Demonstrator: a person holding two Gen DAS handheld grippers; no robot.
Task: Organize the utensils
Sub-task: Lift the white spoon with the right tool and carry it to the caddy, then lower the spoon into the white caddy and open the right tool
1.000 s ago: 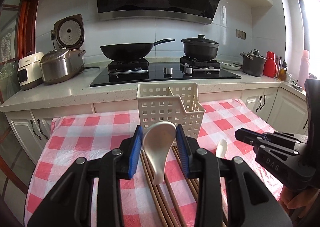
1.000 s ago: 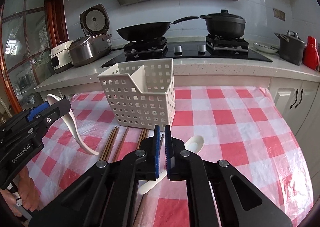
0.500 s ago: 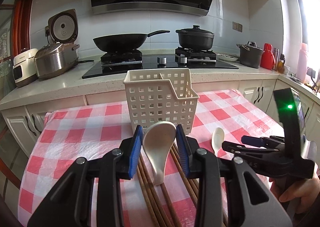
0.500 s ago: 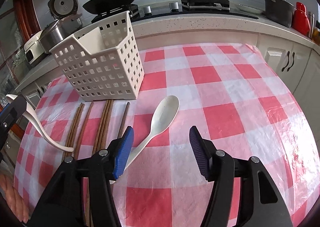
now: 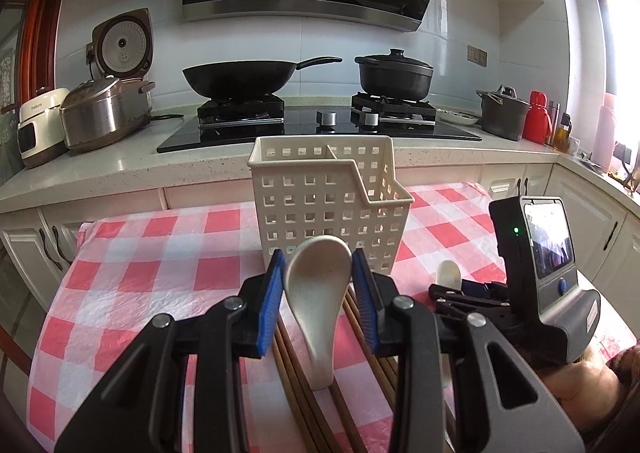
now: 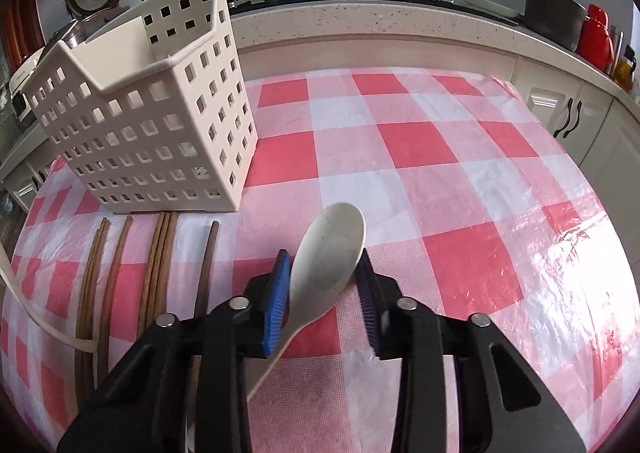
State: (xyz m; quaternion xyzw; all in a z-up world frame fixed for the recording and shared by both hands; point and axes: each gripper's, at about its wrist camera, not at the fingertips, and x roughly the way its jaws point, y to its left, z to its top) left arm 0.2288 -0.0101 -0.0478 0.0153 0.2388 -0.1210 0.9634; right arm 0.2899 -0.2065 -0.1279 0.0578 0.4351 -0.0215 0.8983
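My left gripper (image 5: 318, 293) is shut on a white soup spoon (image 5: 318, 293), held above the table in front of the white slotted utensil basket (image 5: 328, 205). My right gripper (image 6: 322, 293) is low over the table, its jaws around the bowl of a second white spoon (image 6: 328, 257) that lies on the checked cloth; they look closed against it. The basket (image 6: 152, 125) stands to its upper left. Several brown chopsticks (image 6: 160, 261) lie in front of the basket. The right gripper also shows in the left wrist view (image 5: 452, 289).
The table has a red and white checked cloth (image 6: 440, 181). Behind it runs a counter with a stove, a black wok (image 5: 240, 77), a black pot (image 5: 394, 73), rice cookers (image 5: 104, 109) at left and a grey pot (image 5: 502, 113) at right.
My right gripper has dropped to the table and closed in from wide open around the lying spoon. My left gripper holds its spoon as before, drawn back slightly from the basket.
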